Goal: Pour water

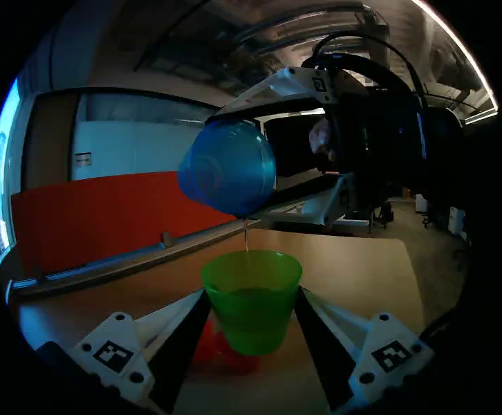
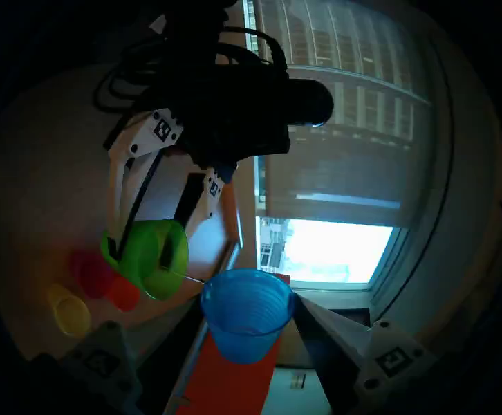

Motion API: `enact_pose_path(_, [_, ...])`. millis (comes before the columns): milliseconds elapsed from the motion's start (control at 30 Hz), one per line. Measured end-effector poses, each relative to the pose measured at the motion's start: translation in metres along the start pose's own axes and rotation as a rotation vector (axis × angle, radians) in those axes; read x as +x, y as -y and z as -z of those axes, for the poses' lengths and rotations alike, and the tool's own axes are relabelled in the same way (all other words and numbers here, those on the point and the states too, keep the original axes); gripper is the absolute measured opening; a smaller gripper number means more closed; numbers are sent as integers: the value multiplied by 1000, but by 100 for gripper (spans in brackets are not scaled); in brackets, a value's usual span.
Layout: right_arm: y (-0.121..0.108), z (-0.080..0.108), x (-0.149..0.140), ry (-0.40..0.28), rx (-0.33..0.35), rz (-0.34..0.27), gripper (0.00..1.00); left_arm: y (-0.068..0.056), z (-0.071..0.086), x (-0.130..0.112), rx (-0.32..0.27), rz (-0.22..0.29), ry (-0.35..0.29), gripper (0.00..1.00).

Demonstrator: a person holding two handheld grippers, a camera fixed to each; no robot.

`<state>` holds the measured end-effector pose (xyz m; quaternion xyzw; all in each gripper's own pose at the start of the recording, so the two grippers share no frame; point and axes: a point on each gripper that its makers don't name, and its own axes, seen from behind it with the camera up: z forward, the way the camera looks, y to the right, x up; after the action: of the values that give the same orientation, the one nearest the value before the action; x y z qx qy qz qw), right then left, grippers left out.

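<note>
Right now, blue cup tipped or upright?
Tipped: blue cup leans over green cup, thin stream falling from its rim.

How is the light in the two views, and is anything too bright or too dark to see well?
Left gripper view: dim, yet the green cup and blue cup read clearly. Right gripper view: the window is blown out, the table in deep shadow.

The left gripper (image 1: 251, 304) has two white wedge-shaped fingers with black inner faces. Each bears a black-and-white square marker (image 1: 114, 355) ringed by what seem to be small screws (image 1: 137, 377). The right gripper (image 2: 247, 318) matches; its bulky black body (image 1: 382, 138) trails looped black cables (image 1: 361, 45).
</note>
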<state>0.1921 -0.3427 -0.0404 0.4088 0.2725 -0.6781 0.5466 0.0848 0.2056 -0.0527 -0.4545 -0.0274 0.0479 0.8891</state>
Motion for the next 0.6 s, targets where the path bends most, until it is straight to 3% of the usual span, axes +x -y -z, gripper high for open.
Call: enact_pose_path(600, [1,-2,4,-6,3,-6,92,1,2,2,4,0,-4,82])
